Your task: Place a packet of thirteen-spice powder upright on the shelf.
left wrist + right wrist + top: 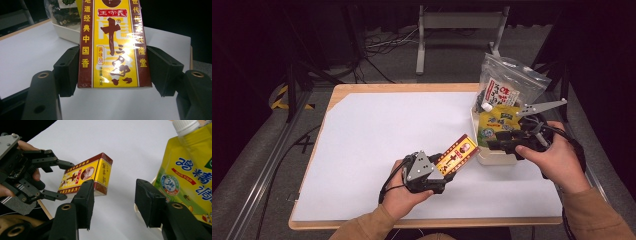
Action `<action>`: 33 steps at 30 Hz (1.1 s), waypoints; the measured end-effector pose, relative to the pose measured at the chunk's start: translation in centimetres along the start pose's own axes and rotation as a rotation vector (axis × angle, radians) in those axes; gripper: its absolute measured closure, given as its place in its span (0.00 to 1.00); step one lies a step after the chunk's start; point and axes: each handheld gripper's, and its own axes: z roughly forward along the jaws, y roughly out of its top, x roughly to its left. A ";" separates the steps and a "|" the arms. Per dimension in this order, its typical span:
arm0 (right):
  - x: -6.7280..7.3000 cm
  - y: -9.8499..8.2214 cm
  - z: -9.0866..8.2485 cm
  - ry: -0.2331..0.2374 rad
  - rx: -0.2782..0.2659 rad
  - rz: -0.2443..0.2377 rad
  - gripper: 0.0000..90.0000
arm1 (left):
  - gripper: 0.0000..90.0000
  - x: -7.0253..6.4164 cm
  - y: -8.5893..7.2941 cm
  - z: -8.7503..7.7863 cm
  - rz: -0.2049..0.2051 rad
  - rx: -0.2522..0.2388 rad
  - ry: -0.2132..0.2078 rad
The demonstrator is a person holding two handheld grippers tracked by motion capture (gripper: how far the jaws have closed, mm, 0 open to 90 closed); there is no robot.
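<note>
Fingers of your left gripper (446,175) clamp the box (456,154) over the table (362,130); your right gripper (499,145) gapes empty near the tray (497,157).

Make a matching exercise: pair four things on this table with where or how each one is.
Things:
1. red and yellow box
2. yellow pouch
3. clear bag
4. right tongs

Places or states:
a. open, with nothing between them
b. gripped by the left tongs
c. in the white tray, white cap up
d. standing at the tray's far end

Pairs: 1-b, 2-c, 3-d, 4-a
</note>
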 end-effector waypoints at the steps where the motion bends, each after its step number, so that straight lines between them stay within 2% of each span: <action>1: 0.0 0.2 0.1 0.003 0.007 0.004 0.56 | 0.36 0.0 0.0 0.0 -0.001 -0.002 -0.005; 7: -0.5 1.2 1.1 0.052 0.055 0.056 0.55 | 0.36 -0.3 0.1 -0.1 0.003 -0.029 -0.015; 11: -0.5 1.5 1.7 0.088 0.080 0.089 0.53 | 0.36 -0.4 0.0 -0.1 0.019 -0.028 -0.024; 24: -0.2 1.5 3.5 0.138 0.145 0.136 0.50 | 0.36 -0.8 0.2 -0.1 0.039 -0.040 -0.033; 28: -0.2 1.3 4.3 0.167 0.168 0.149 0.47 | 0.36 -1.0 0.2 -0.1 0.047 -0.050 -0.033; 31: -0.2 1.2 4.9 0.187 0.188 0.161 0.48 | 0.36 -1.0 0.2 -0.1 0.055 -0.052 -0.033; 33: -0.2 1.1 5.2 0.212 0.205 0.169 0.54 | 0.36 -1.0 0.2 -0.1 0.057 -0.045 -0.035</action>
